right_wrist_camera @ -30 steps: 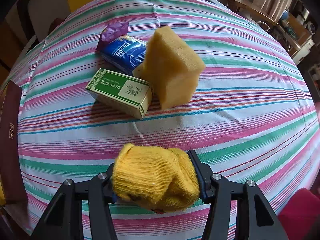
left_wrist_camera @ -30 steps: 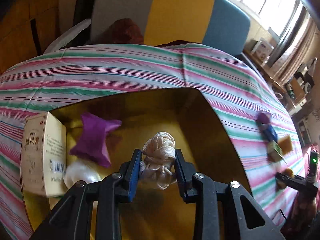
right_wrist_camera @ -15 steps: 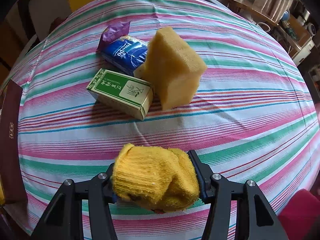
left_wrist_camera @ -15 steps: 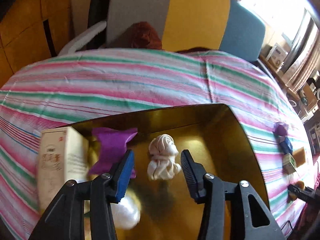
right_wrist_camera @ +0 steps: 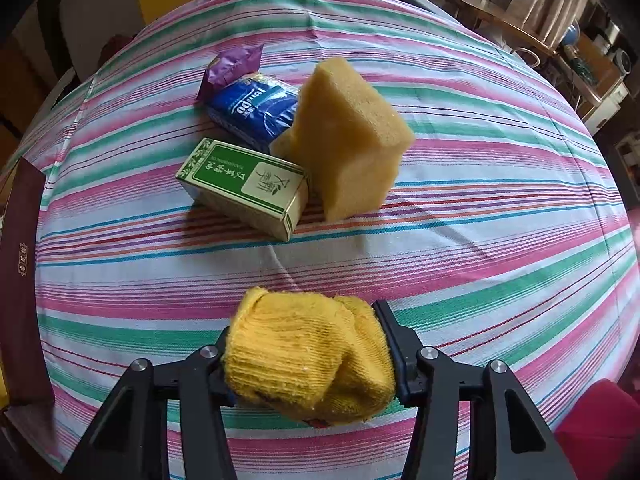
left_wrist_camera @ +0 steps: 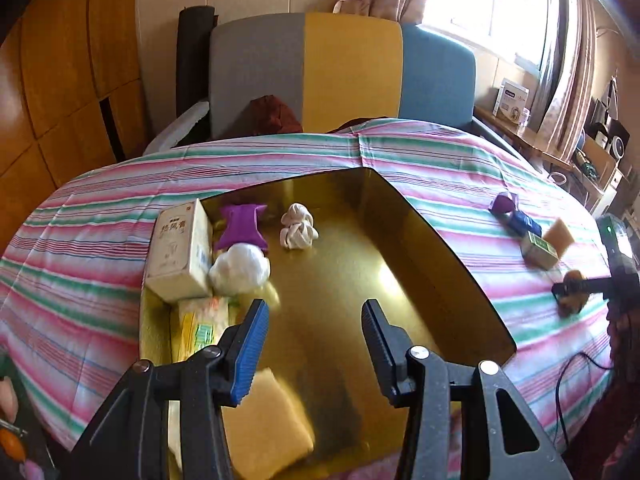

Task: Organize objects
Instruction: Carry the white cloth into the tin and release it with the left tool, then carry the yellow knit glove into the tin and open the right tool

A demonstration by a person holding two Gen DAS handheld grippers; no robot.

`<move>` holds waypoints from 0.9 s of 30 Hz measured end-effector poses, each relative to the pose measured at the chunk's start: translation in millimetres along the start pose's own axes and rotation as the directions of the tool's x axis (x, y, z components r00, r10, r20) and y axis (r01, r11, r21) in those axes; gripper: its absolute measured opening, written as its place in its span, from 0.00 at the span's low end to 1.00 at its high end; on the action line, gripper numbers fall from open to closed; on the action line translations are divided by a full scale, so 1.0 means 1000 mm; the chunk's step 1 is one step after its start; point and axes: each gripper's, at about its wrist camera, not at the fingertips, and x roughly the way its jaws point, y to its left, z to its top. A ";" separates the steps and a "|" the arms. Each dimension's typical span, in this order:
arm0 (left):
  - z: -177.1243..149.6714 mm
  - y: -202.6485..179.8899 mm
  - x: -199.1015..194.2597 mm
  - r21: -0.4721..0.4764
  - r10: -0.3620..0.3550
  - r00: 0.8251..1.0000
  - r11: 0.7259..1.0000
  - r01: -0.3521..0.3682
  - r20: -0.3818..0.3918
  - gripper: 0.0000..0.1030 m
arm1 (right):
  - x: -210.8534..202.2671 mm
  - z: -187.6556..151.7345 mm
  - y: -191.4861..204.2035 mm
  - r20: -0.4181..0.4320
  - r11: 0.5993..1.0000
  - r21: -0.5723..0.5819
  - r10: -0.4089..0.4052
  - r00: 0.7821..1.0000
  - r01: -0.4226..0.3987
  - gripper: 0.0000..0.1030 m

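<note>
A bench (right_wrist_camera: 500,240) draped in a cloth striped pink, green and white is carrying everything here. A shallow gold tray (left_wrist_camera: 432,256) is lying flat on it, taking up much of the near side in the left wrist view. Well apart from the tray, a small cluster is sitting directly on the cloth: a green and cream box (right_wrist_camera: 244,186) is lying on its long side, a tan sponge block (right_wrist_camera: 348,136) is standing tilted just beside it and touching its end, a blue packet (right_wrist_camera: 252,110) is lying behind the box, and a purple wrapper (right_wrist_camera: 232,66) is resting against the packet's far end.
</note>
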 end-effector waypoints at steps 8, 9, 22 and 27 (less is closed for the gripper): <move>-0.012 -0.001 -0.011 0.008 0.003 1.000 1.000 -0.003 0.009 0.47 | -0.008 -0.013 0.009 0.006 1.000 -0.004 0.012 1.000 -0.012 0.51; -0.013 -0.001 -0.011 0.005 0.003 1.000 1.000 -0.003 0.009 0.47 | -0.009 -0.012 0.009 0.007 1.000 -0.003 0.015 1.000 -0.015 0.51; -0.023 0.025 -0.017 -0.047 0.008 1.000 0.999 -0.008 0.000 0.47 | -0.036 -0.014 0.006 0.123 0.995 -0.016 0.099 0.987 -0.098 0.46; -0.025 0.060 -0.026 -0.112 0.043 0.999 0.993 -0.043 0.003 0.47 | -0.054 -0.016 0.017 0.157 0.987 -0.040 0.157 0.975 -0.153 0.46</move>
